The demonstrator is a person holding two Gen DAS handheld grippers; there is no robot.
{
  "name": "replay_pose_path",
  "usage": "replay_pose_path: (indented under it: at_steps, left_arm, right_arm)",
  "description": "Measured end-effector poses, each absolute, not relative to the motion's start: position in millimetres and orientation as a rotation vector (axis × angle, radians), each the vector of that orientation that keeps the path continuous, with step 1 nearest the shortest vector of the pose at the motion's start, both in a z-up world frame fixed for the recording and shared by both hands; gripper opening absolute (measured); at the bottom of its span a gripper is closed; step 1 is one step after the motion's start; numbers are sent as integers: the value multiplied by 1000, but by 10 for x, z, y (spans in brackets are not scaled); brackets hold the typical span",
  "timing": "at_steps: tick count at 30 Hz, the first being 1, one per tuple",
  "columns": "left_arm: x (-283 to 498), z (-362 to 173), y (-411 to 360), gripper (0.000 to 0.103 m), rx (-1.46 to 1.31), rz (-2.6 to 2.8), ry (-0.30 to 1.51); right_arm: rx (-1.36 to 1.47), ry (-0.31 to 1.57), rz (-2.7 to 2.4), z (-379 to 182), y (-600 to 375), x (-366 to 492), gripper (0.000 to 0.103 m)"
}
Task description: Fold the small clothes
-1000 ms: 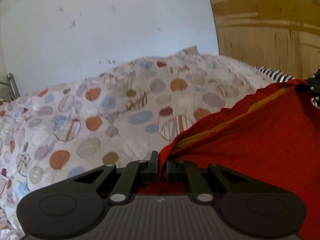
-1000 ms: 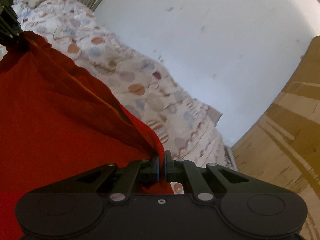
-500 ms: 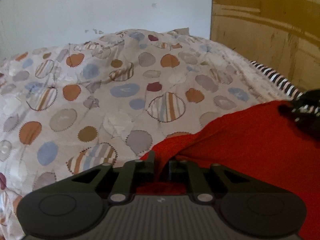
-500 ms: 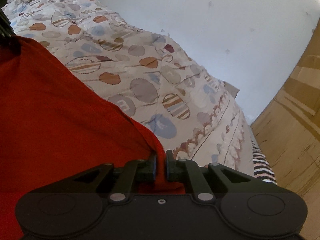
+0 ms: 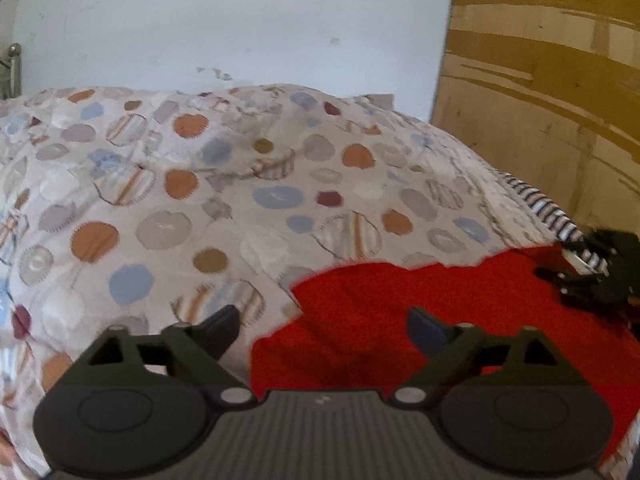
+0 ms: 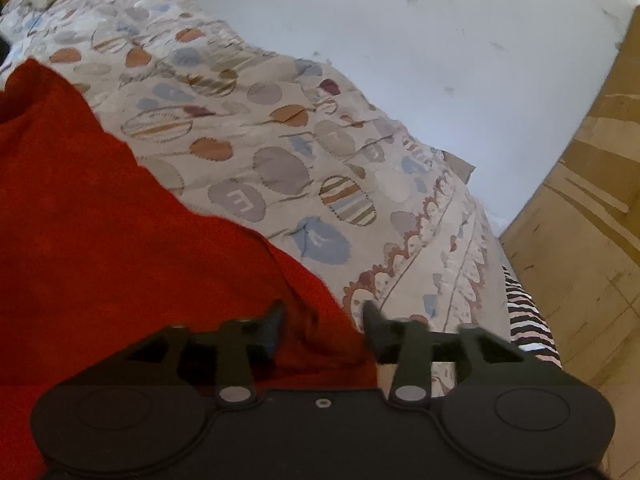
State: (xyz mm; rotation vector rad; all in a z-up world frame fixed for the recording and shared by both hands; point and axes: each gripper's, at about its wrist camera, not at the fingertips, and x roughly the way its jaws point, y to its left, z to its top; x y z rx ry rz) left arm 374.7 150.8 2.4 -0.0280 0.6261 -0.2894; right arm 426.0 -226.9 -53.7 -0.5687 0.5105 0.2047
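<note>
The red cloth (image 5: 400,320) lies spread on the bed (image 5: 200,200), over the spotted quilt, its edge ragged against the pattern. Left gripper (image 5: 322,326) has its jaws opening wide, the cloth's corner lying loose between them, no pad pressing on it. Right gripper (image 6: 322,318), jaws opening too, the cloth's edge between them, free of the pads. In the left view the right gripper sits at the cloth's far corner, beside a striped fabric (image 5: 540,208).
</note>
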Motion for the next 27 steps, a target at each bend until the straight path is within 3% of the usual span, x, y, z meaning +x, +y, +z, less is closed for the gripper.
replay_pose_path:
  at_steps: [2,5,11,14,18,20,21,22,23,27]
  left_arm:
    - [3670,-76,1440,96,-9,-300,639]
    - [3586,-210,1349,96,11,-294,641]
    - [3409,-256,1282,94,-6,-296,597]
    - [3338,-245,1281,84,2,-299,606]
    - [3310,-231,1324,56,-42,-320,639]
    - [3344,-240,1357,49,-82,-329,665]
    - [3371,-249,1370,35,-101,-322,681]
    - [3395,-262,1376,12,-112,-312,696]
    - [3417,-273,1378,5,-119,-296,713]
    - [3318,-239,1389,0,-147,-253,684]
  right_arm:
    - [-524,494,217,-479,-2345,4199,83]
    - [-477,458,237,-390,-2454,4052,97]
    - [-522,417,210,-356,-2560,3737,102]
    - [-502,420,200,-396,-2618,3625,102]
    - [-424,426,168,-476,-2690,3559,102]
    - [-373,441,157,-507,-2723,3564,102]
    - [-363,447,154,-517,-2729,3569,102]
    - [-360,449,152,-524,-2729,3569,102]
    - [-363,447,151,-524,-2726,3564,102]
    - [-384,439,152,-506,-2711,3532,102]
